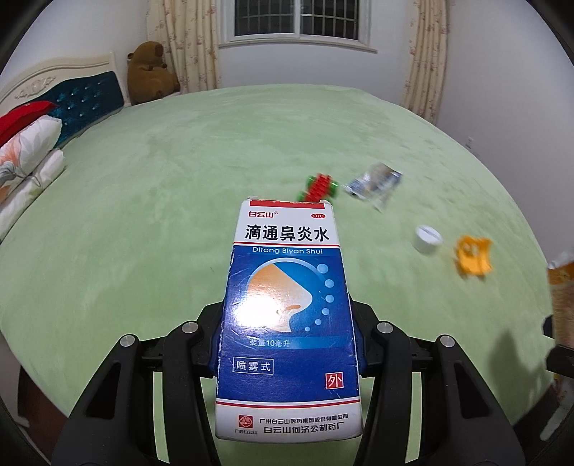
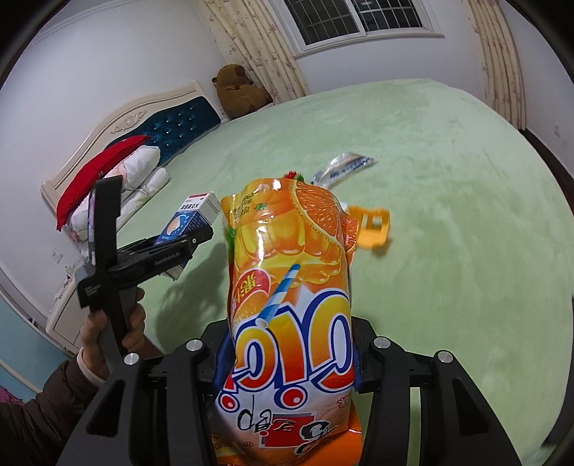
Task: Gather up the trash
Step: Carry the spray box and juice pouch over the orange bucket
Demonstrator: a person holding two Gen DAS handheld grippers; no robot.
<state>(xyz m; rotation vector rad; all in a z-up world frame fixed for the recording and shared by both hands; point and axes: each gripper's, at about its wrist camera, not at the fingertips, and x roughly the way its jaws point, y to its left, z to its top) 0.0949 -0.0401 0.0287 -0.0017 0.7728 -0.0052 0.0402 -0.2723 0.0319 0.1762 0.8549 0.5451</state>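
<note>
Clamped between the left gripper's (image 1: 288,344) black fingers (image 1: 201,344): a blue-and-white medicine box (image 1: 287,304), upright, torn top flap pointing away over the bed (image 1: 179,161); jaws part-way closed, pads pressing both long sides. Likewise gripped in the right gripper (image 2: 290,362): an orange snack bag (image 2: 287,286), glossy, print upside down, standing up between jaws closed on its lower part. Seen from the right wrist, off to the left: a hand (image 2: 107,329) in a dark sleeve (image 2: 43,405) on the left tool's handle, box tilted up from its tip.

Further out on the green bedcover, apart from one another: an orange plastic piece (image 1: 473,256), blurred; just left of it a small white cap (image 1: 427,238); beyond those a crumpled clear-and-blue wrapper (image 1: 375,182); next to that, behind the box's top edge, a red-and-green item (image 1: 319,186), kind unclear.

Farther still, at the left: white floral pillows (image 1: 32,161) under a red cushion (image 1: 21,118), against a cream headboard (image 1: 71,93) with blue tufted padding. Beside the headboard's far end, a brown plush bear (image 1: 150,71). Last, against the back wall: flowered curtains (image 1: 190,43) framing a barred window (image 1: 301,18).
</note>
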